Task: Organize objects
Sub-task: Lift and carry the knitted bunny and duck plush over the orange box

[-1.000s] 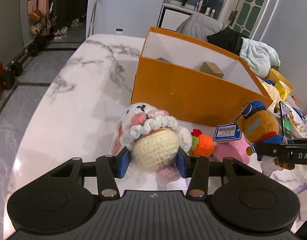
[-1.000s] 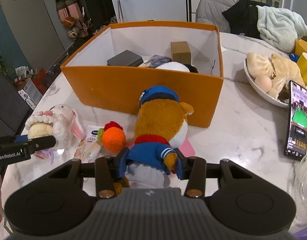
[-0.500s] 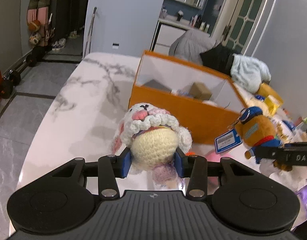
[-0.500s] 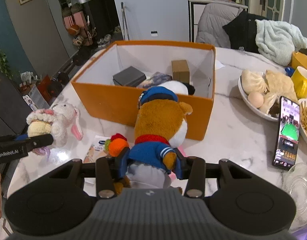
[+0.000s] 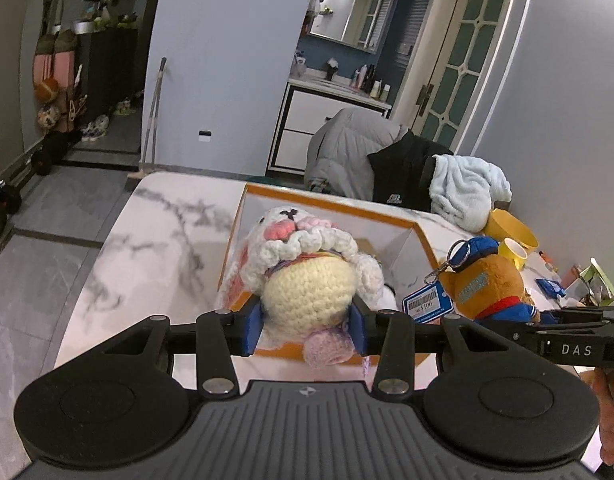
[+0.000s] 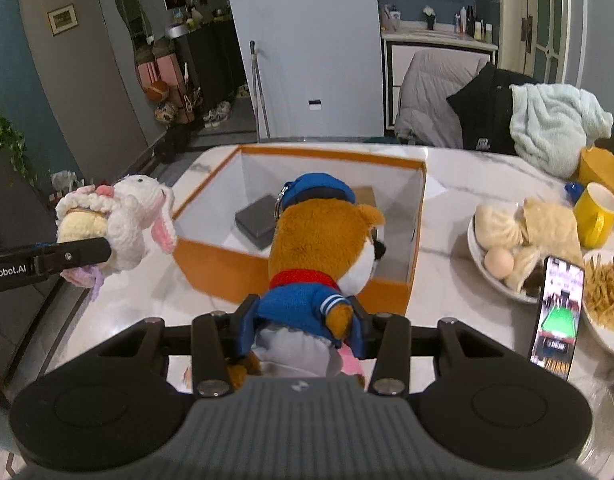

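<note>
My left gripper (image 5: 307, 326) is shut on a crocheted white rabbit (image 5: 307, 276) with a cream belly, held in the air in front of the orange box (image 5: 331, 204). The right wrist view shows the same rabbit (image 6: 123, 224) at the left, clamped by the left gripper's black finger (image 6: 67, 256). My right gripper (image 6: 303, 330) is shut on a brown plush bear (image 6: 323, 236) in a blue cap and blue jacket, lifted before the open orange box (image 6: 411, 292). That bear (image 5: 483, 284) hangs at the right in the left wrist view with a blue price tag (image 5: 427, 302).
Inside the box lie a dark grey case (image 6: 257, 220) and a brown carton (image 6: 365, 198). Right of it stand a bowl of buns (image 6: 503, 248), a yellow mug (image 6: 597, 214), a phone (image 6: 557, 316) and a plate of fries (image 6: 607, 296). Coats and a towel (image 6: 555, 124) drape chairs behind.
Both grippers have risen with their toys off the marble table. The box now lies lower in both views, and the orange carrot toy on the table has dropped out of sight.
</note>
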Available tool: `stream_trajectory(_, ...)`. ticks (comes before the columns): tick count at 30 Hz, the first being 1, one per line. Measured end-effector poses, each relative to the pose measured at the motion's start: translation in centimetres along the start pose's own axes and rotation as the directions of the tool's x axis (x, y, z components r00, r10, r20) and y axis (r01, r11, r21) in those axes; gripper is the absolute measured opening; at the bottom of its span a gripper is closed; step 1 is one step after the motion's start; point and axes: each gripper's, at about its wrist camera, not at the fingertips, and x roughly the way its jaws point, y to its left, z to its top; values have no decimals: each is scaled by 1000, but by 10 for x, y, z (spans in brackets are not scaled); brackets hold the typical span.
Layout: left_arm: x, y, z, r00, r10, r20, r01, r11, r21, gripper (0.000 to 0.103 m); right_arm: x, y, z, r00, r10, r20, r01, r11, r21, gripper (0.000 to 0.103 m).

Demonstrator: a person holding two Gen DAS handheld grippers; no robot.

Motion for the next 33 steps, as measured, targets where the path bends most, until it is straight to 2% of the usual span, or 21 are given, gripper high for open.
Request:
stream_trajectory(8,22,-17,34,1000,-1,4,1,999,48,50,11,-10,40,999,-26,25,26,1000,-9,46)
stream_trajectory(15,57,-25,51,999,0,-39,3,997,74,50,40,-16,69,999,-35,11,35,999,-19,46)
stream_trajectory(23,111,-21,41,987,28,-160,-13,995,95,50,96,-29,74,996,-56,-74,55,998,-11,46)
stream_trajectory(33,147,-7,24,968,75,-239,-51,993,107,50,151,-50,64,982,-125,-141,123,992,-21,46)
